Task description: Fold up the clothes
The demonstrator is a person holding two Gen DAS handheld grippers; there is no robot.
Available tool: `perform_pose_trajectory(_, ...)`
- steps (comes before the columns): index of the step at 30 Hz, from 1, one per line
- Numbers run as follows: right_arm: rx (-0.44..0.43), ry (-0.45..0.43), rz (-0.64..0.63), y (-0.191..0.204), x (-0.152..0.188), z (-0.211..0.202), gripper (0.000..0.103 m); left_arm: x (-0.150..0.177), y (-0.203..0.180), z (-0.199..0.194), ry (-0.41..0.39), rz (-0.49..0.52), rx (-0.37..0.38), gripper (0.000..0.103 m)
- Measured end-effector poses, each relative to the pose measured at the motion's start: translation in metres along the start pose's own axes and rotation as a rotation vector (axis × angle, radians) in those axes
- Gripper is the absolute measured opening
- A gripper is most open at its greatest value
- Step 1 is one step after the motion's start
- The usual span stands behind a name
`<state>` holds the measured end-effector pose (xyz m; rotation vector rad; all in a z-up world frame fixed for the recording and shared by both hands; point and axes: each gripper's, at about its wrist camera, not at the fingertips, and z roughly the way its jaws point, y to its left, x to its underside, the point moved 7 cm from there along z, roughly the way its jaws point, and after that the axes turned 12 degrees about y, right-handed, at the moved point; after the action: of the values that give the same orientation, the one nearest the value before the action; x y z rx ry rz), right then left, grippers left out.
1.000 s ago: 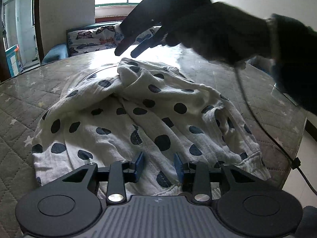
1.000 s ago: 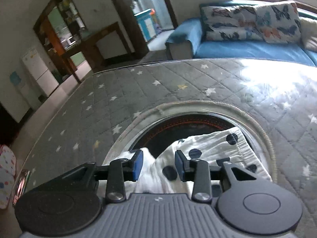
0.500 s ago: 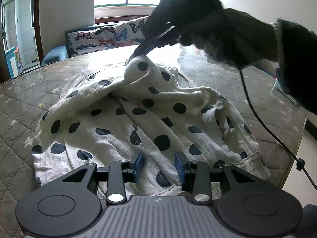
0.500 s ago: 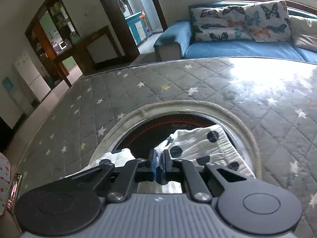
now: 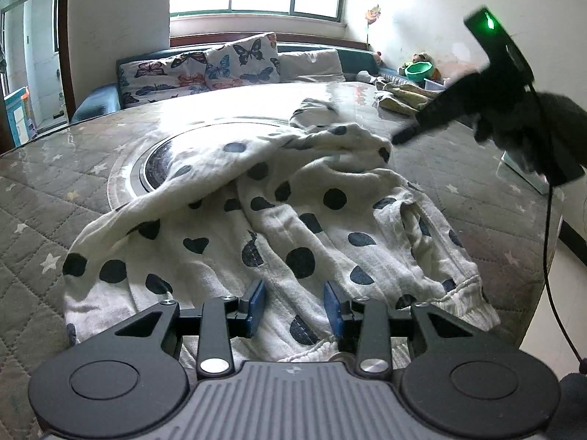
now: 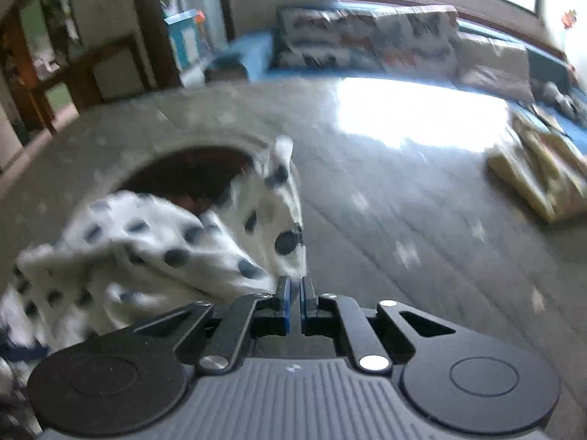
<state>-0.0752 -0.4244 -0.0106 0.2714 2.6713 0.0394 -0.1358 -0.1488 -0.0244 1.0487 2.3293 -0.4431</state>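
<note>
A white garment with dark polka dots (image 5: 293,227) lies crumpled on the round quilted grey table (image 5: 55,190). My left gripper (image 5: 295,306) is open, low over the garment's near hem, holding nothing. My right gripper (image 6: 295,302) is shut on an edge of the garment (image 6: 205,253) and pulls it up and to the right; that view is blurred by motion. In the left wrist view the right gripper (image 5: 403,134) shows at the far right, held by a gloved hand, with the cloth stretched toward it.
A round dark inset (image 5: 165,161) sits in the table's middle, partly under the garment. A folded yellowish cloth (image 6: 539,176) lies at the table's far side. A blue sofa with butterfly cushions (image 5: 205,69) stands behind. A cable (image 5: 548,256) hangs at the right.
My right gripper closed on the garment's far edge, then pulled it up and off to the right, uncovering more of the round inset. My left gripper stayed open in place.
</note>
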Motion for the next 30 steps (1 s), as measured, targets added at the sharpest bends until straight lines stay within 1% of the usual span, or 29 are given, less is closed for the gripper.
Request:
perform_pose_trajectory(2, 0.005, -0.005, 0.025, -0.006, 0.001, -0.002, 0.008, 0.0, 0.0, 0.0, 0.0, 0.003, -0.001, 0.039)
perform_pose_trajectory(4, -0.006, -0.051, 0.031, -0.005, -0.008, -0.012, 0.008, 0.0, 0.0, 0.001, 0.001, 0.004, -0.003, 0.04)
perform_pose_trajectory(6, -0.061, -0.12, 0.014, 0.007, -0.027, -0.029, 0.008, 0.001, -0.001, 0.0, 0.001, 0.007, -0.004, 0.041)
perform_pose_trajectory(8, -0.134, -0.145, -0.021, 0.027, -0.046, -0.038, 0.01, 0.001, -0.003, 0.001, 0.0, 0.01, -0.008, 0.042)
perform_pose_trajectory(9, -0.177, -0.138, -0.043, 0.04, -0.054, -0.037, 0.012, 0.001, -0.004, 0.001, 0.001, 0.01, -0.009, 0.043)
perform_pose_trajectory(11, -0.233, -0.102, -0.088, 0.064, -0.067, -0.024, 0.026, 0.001, -0.005, 0.001, 0.002, 0.011, -0.012, 0.045)
perform_pose_trajectory(13, -0.284, -0.065, -0.132, 0.087, -0.079, -0.009, 0.029, 0.001, -0.006, 0.001, 0.002, 0.013, -0.015, 0.045)
perform_pose_trajectory(14, -0.281, -0.053, -0.153, 0.097, -0.083, -0.001, 0.03, 0.001, -0.006, 0.002, 0.003, 0.014, -0.017, 0.045)
perform_pose_trajectory(16, -0.281, -0.021, -0.176, 0.108, -0.091, 0.016, 0.032, 0.001, -0.006, 0.002, 0.003, 0.014, -0.015, 0.045)
perform_pose_trajectory(18, -0.31, 0.03, -0.169, 0.116, -0.097, 0.037, 0.033, 0.001, -0.005, 0.002, 0.003, 0.013, -0.012, 0.045)
perform_pose_trajectory(21, -0.344, 0.079, -0.161, 0.122, -0.101, 0.054, 0.033, 0.001, -0.004, 0.001, 0.0, 0.01, -0.004, 0.045)
perform_pose_trajectory(24, -0.327, 0.11, -0.191, 0.128, -0.103, 0.063, 0.032, 0.001, -0.004, 0.001, -0.003, 0.009, 0.003, 0.046)
perform_pose_trajectory(27, -0.268, 0.104, -0.236, 0.131, -0.103, 0.067, 0.032, 0.001, -0.004, 0.001, -0.006, 0.007, 0.006, 0.046)
perform_pose_trajectory(30, -0.295, 0.12, -0.249, 0.137, -0.107, 0.07, 0.033, 0.002, -0.005, 0.001, -0.008, 0.007, 0.007, 0.046)
